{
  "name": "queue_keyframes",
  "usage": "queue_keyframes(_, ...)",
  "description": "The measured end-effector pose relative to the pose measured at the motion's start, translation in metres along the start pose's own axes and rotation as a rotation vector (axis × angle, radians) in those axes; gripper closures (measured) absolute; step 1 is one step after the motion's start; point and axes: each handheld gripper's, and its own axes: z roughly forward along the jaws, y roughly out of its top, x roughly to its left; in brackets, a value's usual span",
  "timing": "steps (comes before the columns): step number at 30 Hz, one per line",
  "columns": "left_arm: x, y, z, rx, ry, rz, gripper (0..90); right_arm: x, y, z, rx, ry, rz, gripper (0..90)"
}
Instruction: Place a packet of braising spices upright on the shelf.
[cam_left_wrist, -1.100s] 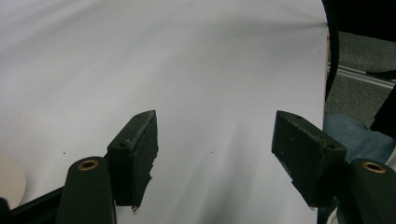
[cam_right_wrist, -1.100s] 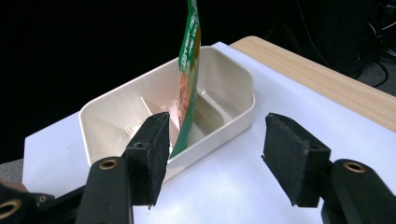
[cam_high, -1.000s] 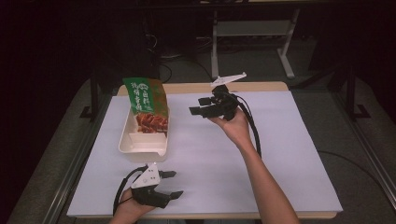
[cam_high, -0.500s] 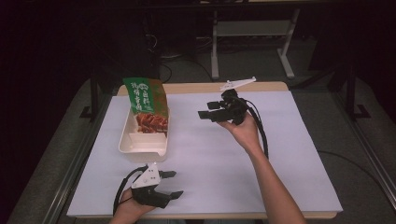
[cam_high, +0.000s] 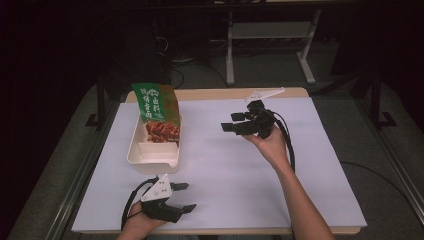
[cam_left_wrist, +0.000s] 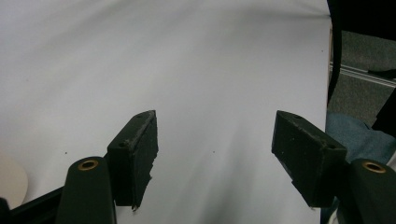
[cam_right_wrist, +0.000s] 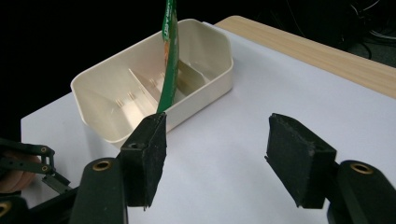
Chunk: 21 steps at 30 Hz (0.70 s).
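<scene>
White paper over a wooden table, seen from high up. Cream lunch box near the left side, green snack bag standing inside it, leaning at the far end. Left gripper low near the front edge, jaws spread, nothing between. Right gripper held up above the middle, jaws spread, pointing at the box.

Left gripper view: jaws wide apart over bare white paper.

Right gripper view: jaws wide apart, empty, lunch box and thin green bag past them.
</scene>
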Motion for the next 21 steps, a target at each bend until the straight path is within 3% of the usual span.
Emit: queue_keyframes(21,-0.001,0.000,0.001,0.005,0.004,0.002,30.5,-0.004,-0.027,-0.024,0.008,-0.006,0.019,35.6)
